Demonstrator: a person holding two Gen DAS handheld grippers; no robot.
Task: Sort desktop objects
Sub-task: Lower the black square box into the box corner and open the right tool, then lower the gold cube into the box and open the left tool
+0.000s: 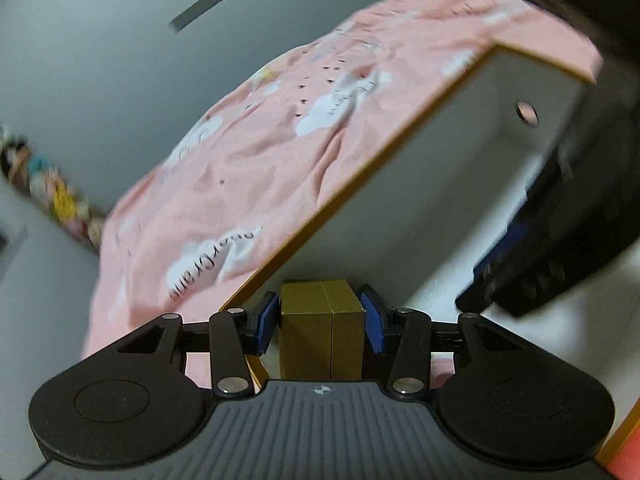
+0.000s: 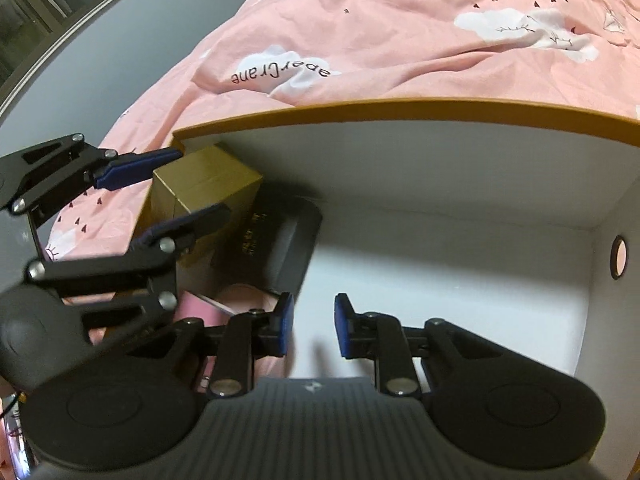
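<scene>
Left gripper (image 2: 182, 184) pinches a gold box (image 2: 204, 188) at the bin's (image 2: 400, 110) left corner; right gripper (image 2: 314, 324) holds nothing.

Blue pads press both sides of the gold box, which sits over the bin's orange rim beside the pink sheet (image 2: 400, 32). A black case (image 2: 280, 240) lies inside just right of it. Farther right, the right gripper's jaws stand partly apart over the white floor, nothing between them.

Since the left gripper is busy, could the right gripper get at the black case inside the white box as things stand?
Probably yes: the right gripper is empty, jaws apart, and already inside the white box. The black case lies just ahead, though the gold box in the left gripper crowds it.
</scene>
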